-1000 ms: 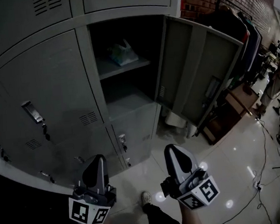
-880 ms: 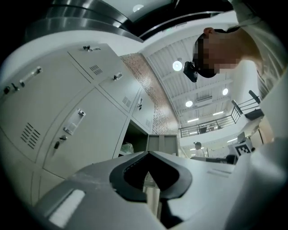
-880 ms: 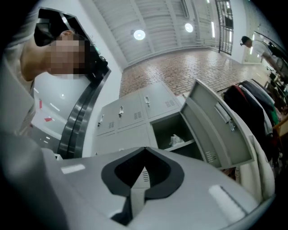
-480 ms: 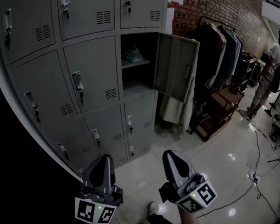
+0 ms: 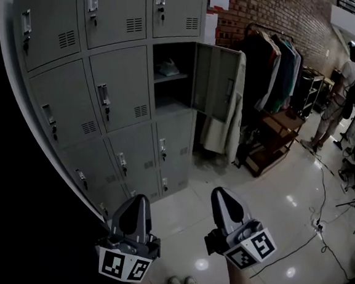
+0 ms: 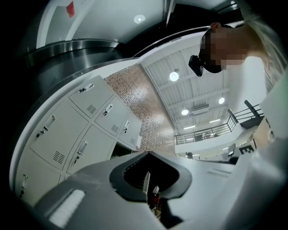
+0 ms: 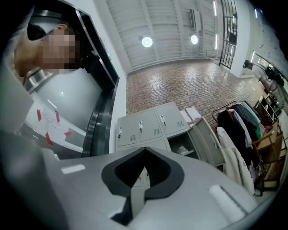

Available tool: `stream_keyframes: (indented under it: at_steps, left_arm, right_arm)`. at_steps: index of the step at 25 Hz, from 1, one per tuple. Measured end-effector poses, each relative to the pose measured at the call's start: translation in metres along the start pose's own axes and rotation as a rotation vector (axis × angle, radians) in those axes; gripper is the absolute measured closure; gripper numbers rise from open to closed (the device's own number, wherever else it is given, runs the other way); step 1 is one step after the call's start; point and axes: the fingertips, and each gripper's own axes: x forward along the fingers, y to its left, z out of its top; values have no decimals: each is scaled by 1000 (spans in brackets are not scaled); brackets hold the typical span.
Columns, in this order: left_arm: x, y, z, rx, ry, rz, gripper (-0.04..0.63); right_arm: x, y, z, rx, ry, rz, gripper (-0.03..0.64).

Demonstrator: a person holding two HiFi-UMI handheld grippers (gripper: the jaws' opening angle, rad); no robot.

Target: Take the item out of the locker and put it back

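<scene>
The grey locker bank (image 5: pixel 118 94) stands well ahead of me, with one compartment's door (image 5: pixel 218 82) swung open to the right. On that compartment's upper shelf lies a pale, crumpled bag-like item (image 5: pixel 168 67); the right gripper view catches it too, as a small pale item (image 7: pixel 182 150). My left gripper (image 5: pixel 139 199) and right gripper (image 5: pixel 220 191) hover low over the tiled floor, far from the locker. Both are shut with nothing between the jaws. In the gripper views, the left gripper (image 6: pixel 147 152) and right gripper (image 7: pixel 145 147) show their tips meeting.
A pale coat (image 5: pixel 217 135) hangs at the open door. Right of it are a clothes rack (image 5: pixel 275 61) and a low wooden rack (image 5: pixel 276 145). A person (image 5: pixel 340 93) stands far right, and cables (image 5: pixel 323 218) run over the glossy floor. My shoes (image 5: pixel 180 283) show below.
The view has backed away from the lockers: the open compartment filled the frame a second ago and is now small and distant. Both grippers stay low and shut.
</scene>
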Motion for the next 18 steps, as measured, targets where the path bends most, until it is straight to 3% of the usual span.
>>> stream_keyframes:
  at_steps: [7,18]
  left_arm:
    - [-15,-12,-1,8,17,15,592]
    - [-15,-3,9,29,-4,49,592]
  right_arm:
    - [-10,2,-14,61,23,-12,609]
    - [-2,4,-5,45,13,9,609]
